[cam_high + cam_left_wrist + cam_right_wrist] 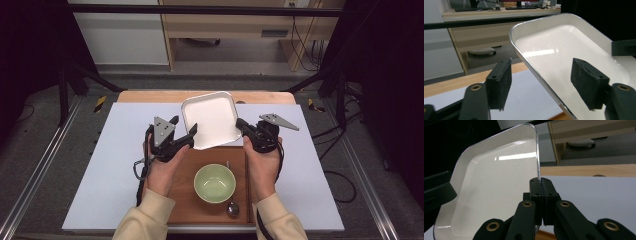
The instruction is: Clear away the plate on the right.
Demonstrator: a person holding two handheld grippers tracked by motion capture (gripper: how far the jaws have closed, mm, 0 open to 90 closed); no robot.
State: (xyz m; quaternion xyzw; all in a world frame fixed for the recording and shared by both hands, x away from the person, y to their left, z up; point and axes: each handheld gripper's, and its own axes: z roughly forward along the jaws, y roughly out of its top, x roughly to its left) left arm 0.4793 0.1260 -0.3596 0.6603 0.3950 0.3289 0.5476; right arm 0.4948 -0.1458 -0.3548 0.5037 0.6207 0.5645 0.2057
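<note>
Right tool (541,185) is clenching the white tray's (210,119) right rim; left tool (544,85) is straddling its left rim, released, near the tabletop's (125,150) far edge.

No readable text, label, brand or number appears on anything (tray, bowl and table included).

white square tray (210,119), empty, tilted, lifted
</note>
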